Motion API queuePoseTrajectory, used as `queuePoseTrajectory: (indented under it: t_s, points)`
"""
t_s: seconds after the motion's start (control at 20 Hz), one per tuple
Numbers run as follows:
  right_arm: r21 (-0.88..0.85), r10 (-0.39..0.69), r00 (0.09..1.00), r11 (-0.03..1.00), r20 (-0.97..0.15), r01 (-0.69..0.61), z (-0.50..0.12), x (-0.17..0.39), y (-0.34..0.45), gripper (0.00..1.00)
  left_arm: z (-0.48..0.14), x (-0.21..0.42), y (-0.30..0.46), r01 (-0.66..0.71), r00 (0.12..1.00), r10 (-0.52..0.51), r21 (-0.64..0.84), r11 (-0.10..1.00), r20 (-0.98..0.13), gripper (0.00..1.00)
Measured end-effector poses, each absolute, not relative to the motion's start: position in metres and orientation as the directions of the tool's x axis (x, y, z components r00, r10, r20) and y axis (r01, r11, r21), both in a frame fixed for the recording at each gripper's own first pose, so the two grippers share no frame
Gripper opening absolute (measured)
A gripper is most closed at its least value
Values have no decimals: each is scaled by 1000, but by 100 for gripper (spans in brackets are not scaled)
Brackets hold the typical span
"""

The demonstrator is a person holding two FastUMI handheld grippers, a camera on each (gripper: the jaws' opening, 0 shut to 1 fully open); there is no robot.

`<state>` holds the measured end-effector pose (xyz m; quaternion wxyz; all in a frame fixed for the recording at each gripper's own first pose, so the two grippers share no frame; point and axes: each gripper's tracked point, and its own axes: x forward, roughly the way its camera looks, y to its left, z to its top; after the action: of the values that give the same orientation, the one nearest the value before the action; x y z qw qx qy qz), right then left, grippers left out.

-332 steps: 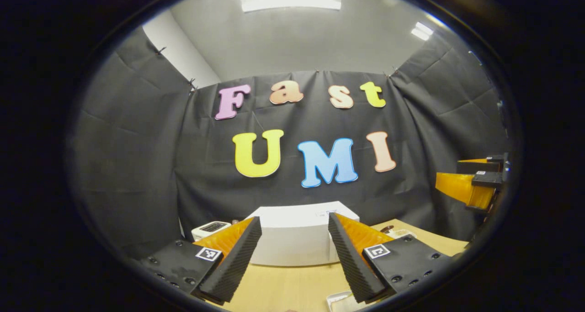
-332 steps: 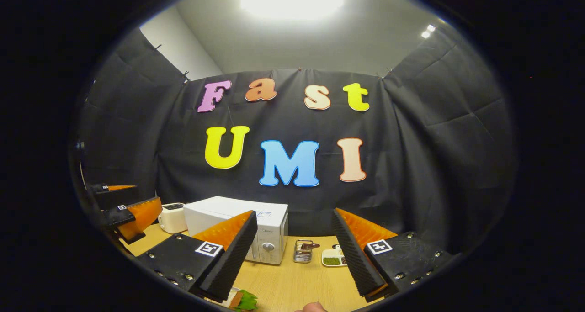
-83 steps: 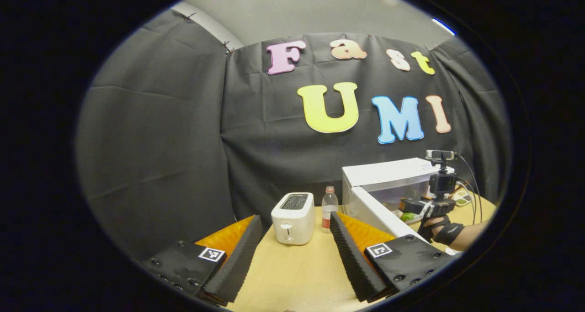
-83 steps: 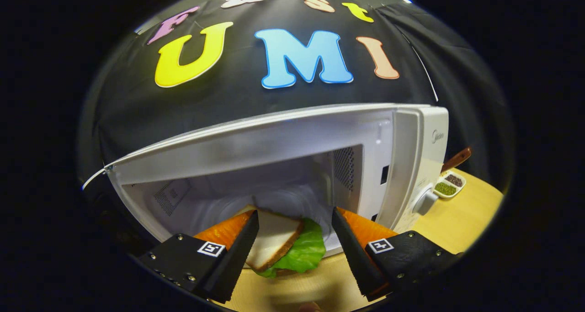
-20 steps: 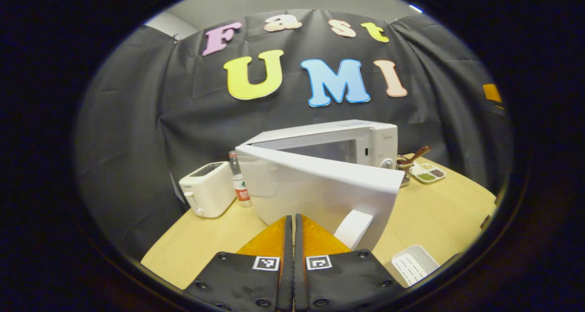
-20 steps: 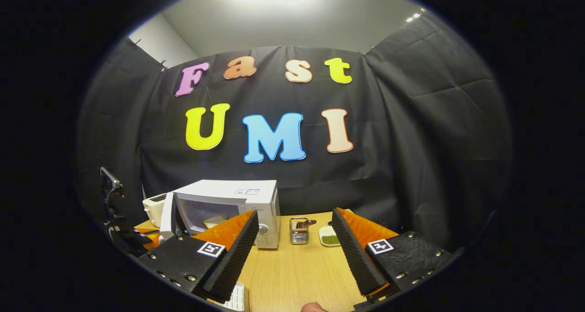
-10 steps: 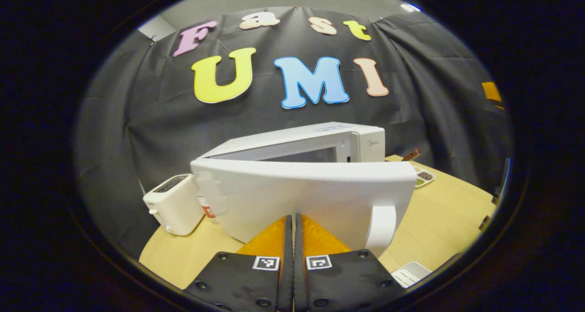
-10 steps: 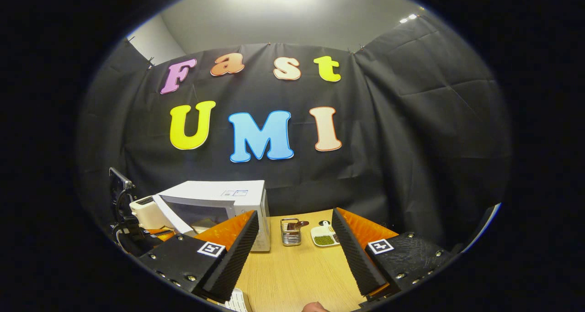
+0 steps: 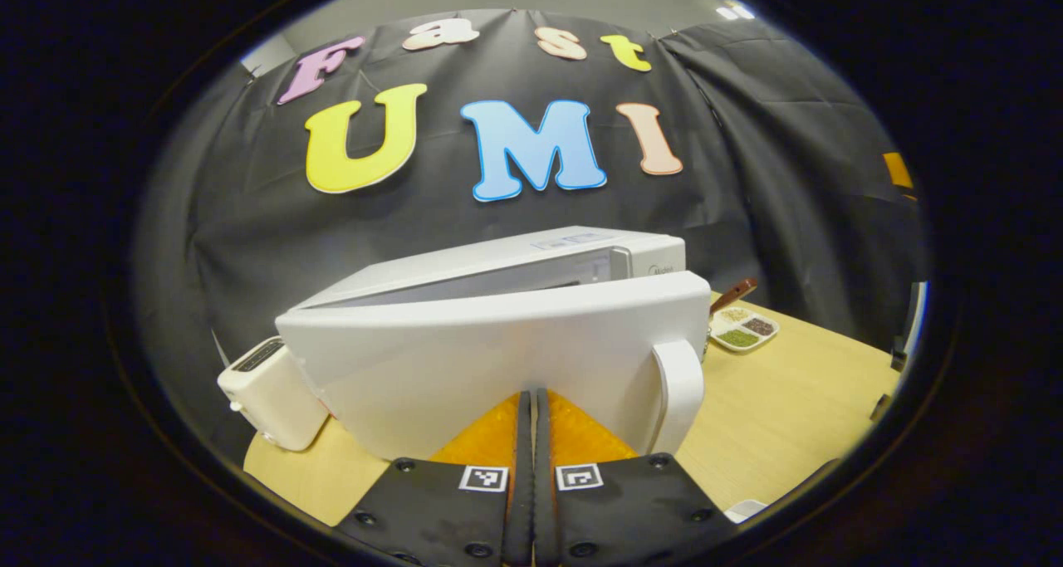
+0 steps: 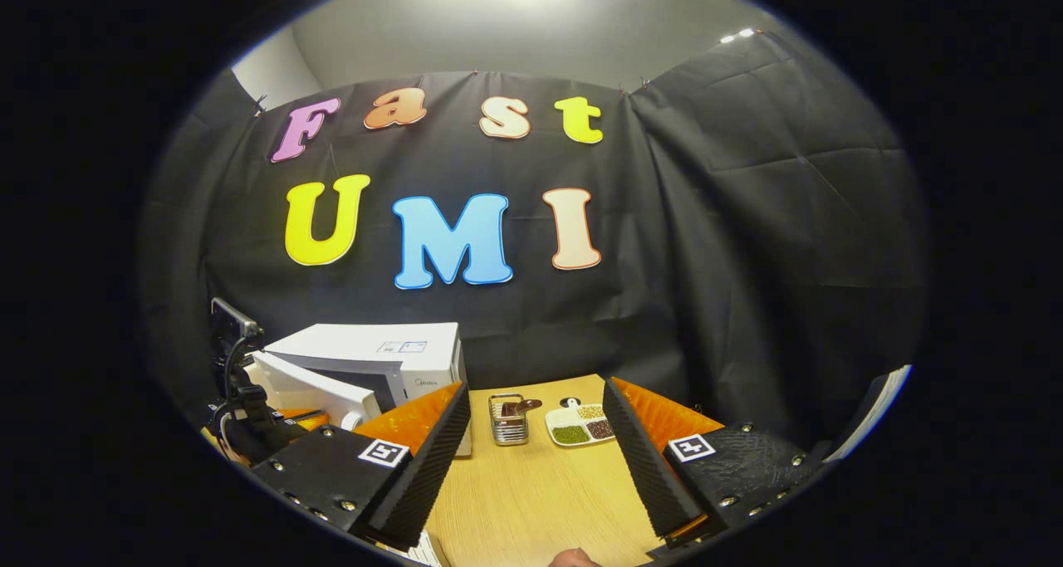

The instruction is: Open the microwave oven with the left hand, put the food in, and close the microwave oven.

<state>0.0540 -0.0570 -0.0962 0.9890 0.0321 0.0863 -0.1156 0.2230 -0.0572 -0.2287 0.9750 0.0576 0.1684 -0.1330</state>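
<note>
The microwave door (image 9: 498, 351) hides the oven's inside, and the toaster (image 9: 270, 393) stands partly behind it.

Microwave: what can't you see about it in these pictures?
- The food inside: in the left gripper view the nearly shut door covers the opening of the microwave.
- The door's lower edge: the left gripper, fingers together, stands before it.
- The dials: in the right gripper view the right gripper's finger covers the microwave's front.
- Whether the door has latched: cannot tell.

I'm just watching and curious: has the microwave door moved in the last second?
Yes. The microwave door has swung closer to the oven body, nearly shut, with the left gripper, fingers together, against it.
</note>
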Motion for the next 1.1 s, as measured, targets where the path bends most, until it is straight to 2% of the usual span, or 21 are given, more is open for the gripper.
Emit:
queuePoseTrajectory:
  t_s: [0.55,1.1]
  points:
    - [8,-269,942,961,-199,277,-101,47,-67,98,-238,277,-67,247,917,-216,49,968,-336,7]
    - [3,-259,939,964,-226,266,-112,37,-59,98,-241,298,-68,215,927,-189,46,976,-324,7]
